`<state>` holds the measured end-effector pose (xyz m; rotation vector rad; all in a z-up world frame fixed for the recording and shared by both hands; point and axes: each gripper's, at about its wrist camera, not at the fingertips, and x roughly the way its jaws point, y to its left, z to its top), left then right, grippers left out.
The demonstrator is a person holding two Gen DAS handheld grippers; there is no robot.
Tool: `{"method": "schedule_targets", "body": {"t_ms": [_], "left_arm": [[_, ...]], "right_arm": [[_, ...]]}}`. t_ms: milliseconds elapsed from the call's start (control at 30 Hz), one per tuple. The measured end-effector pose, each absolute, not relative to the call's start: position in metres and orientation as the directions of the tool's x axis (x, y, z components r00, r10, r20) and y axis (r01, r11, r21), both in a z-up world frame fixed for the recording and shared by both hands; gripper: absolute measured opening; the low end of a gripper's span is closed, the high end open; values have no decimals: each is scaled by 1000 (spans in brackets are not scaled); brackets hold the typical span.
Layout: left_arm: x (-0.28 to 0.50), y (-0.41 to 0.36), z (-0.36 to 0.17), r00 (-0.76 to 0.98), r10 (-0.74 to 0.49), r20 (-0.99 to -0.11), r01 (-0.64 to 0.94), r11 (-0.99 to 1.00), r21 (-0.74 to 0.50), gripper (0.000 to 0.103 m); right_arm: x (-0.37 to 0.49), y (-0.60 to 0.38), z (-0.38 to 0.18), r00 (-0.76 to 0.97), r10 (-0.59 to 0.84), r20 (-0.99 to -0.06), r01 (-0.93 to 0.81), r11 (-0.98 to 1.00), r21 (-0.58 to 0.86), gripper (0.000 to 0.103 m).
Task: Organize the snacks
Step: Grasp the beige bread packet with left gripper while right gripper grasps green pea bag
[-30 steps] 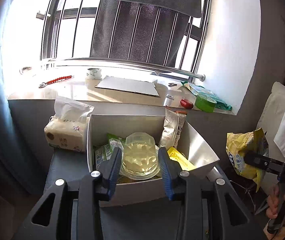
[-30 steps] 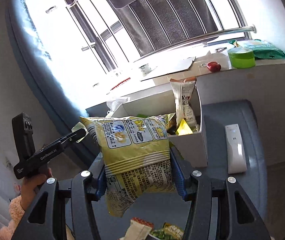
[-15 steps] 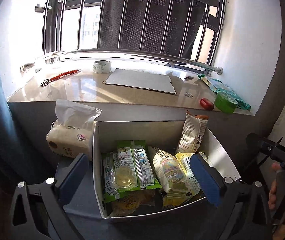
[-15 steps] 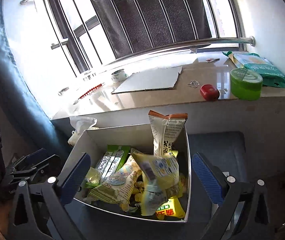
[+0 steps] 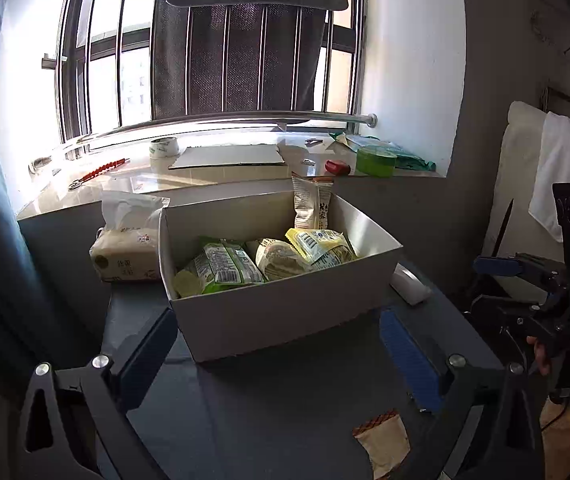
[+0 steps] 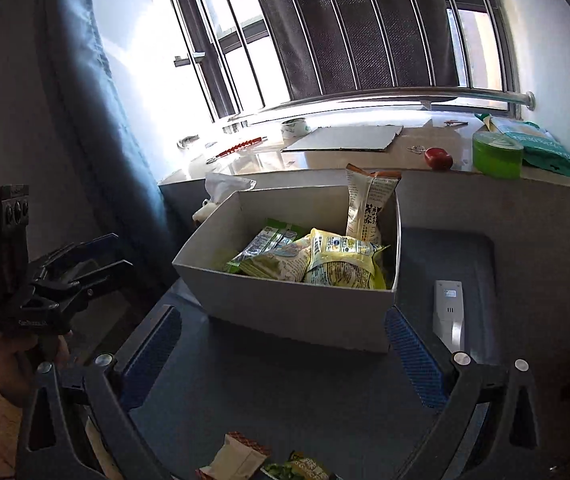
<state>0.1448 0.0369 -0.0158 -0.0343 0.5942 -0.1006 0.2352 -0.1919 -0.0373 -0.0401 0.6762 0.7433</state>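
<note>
Since the earlier frames, the clear cup once clasped by the left gripper (image 5: 279, 354) and the yellow chip bag (image 6: 343, 264) once clasped by the right gripper (image 6: 281, 354) have been released into the white box (image 5: 285, 312), and both grippers have been drawn back from it. Both grippers are shown spread wide, with nothing between the blue pads. The box is set on the dark desk (image 5: 285, 400) toward its far edge, below the window sill (image 5: 205, 178). Inside the box, a green packet (image 5: 225, 266), a pale round-ended packet (image 5: 279, 260) and the yellow chip bag are seen lying side by side, while a white-and-orange pouch (image 5: 311, 204) is stood upright against the far wall. A tissue pack (image 5: 129, 242) is placed just beside the box's left wall, and a white remote (image 6: 449, 314) lies on the desk near the box's right wall. At the near edge of the desk, a small brown-topped packet (image 5: 383, 442) and, in the right wrist view, a green-printed packet (image 6: 299, 468) remain outside the box. Each gripper is held by a hand (image 6: 13, 368) at the side of the desk.
</note>
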Motion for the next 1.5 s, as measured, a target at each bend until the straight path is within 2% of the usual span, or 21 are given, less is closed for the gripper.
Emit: {"method": "schedule_targets", "body": {"t_ms": [133, 400, 767, 800, 867, 900, 933, 967, 1133, 1333, 1500], "left_arm": [[107, 24, -43, 820, -122, -559, 84, 992, -93, 103], [87, 7, -80, 784, -165, -599, 74, 982, -173, 103], [93, 0, -88, 756, -179, -630, 91, 981, -169, 103], [94, -1, -90, 750, -185, -635, 97, 981, -171, 103], [96, -4, -94, 738, -198, -646, 111, 979, -174, 103], [97, -6, -96, 730, -201, -654, 116, 978, -172, 103], [98, -8, -99, 721, -203, -663, 120, 978, -170, 103], [99, -11, -102, 711, -206, -672, 126, 978, -167, 103], [112, -33, -120, 645, -218, -733, 163, 976, -147, 103], [137, -65, -151, 546, -158, -823, 164, 983, -79, 103], [143, -73, -165, 511, -153, -846, 165, 983, -78, 101]], "right_arm": [[195, -215, -76, 560, 563, -607, -616, 773, 149, 103], [170, -239, -145, 510, 522, -683, -474, 834, 283, 103], [193, -214, -173, 458, 504, -732, -466, 838, 284, 102], [196, -211, -176, 449, 499, -742, -474, 836, 276, 99], [197, -207, -175, 466, 482, -742, -504, 834, 226, 73], [196, -206, -172, 465, 501, -730, -535, 816, 219, 67], [196, -206, -169, 456, 526, -718, -557, 798, 230, 47], [195, -208, -167, 455, 524, -720, -556, 799, 230, 33], [192, -222, -158, 469, 544, -696, -540, 800, 262, 33], [181, -251, -130, 517, 586, -623, -512, 796, 323, 33], [169, -267, -115, 552, 591, -589, -501, 799, 332, 33]]}}
